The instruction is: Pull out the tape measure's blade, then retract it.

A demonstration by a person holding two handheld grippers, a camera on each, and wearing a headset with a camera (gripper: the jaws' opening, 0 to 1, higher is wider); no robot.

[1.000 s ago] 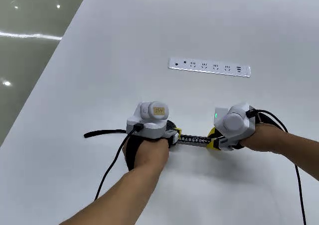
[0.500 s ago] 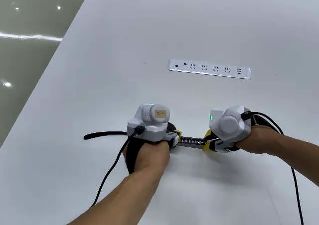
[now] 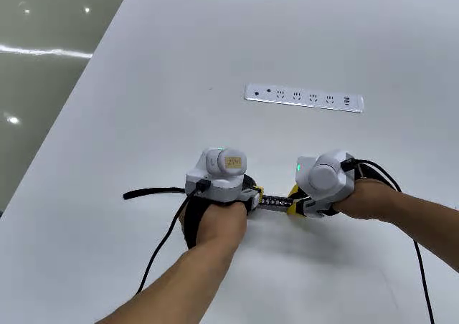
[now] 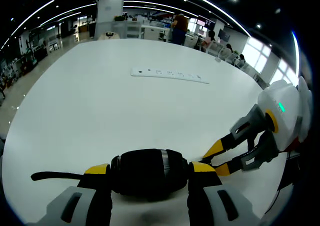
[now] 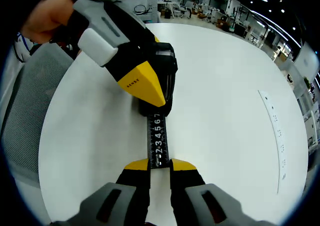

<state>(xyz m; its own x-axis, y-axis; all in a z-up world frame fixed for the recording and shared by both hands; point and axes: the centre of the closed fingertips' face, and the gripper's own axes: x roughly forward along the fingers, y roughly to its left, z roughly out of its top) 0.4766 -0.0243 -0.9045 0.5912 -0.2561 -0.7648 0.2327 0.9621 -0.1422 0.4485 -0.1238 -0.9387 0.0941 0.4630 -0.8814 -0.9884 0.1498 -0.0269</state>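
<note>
Your left hand-held gripper (image 4: 150, 178) (image 3: 251, 195) is closed on the black case of the tape measure (image 4: 149, 171) (image 5: 162, 76), one jaw on each side of the case, pinning it to the desk (image 3: 215, 51). The case sits on the near half of the desk, in from the left edge, well apart from the power strip (image 3: 304, 97) lying farther back. Its strap (image 3: 147, 192) trails toward the left edge. Your right hand-held gripper (image 5: 160, 165) (image 3: 294, 206) is pinched shut on the blade (image 5: 158, 138) (image 3: 275, 203) at its free end. Only a short stretch of blade is out, with numerals up to seven legible between the case mouth and the jaws. Assessment: the blade is out only in small part. From this moment alone it cannot be settled whether this is the start of the pull or the close of the return. At the least, the remaining length has still to go back into the case.
</note>
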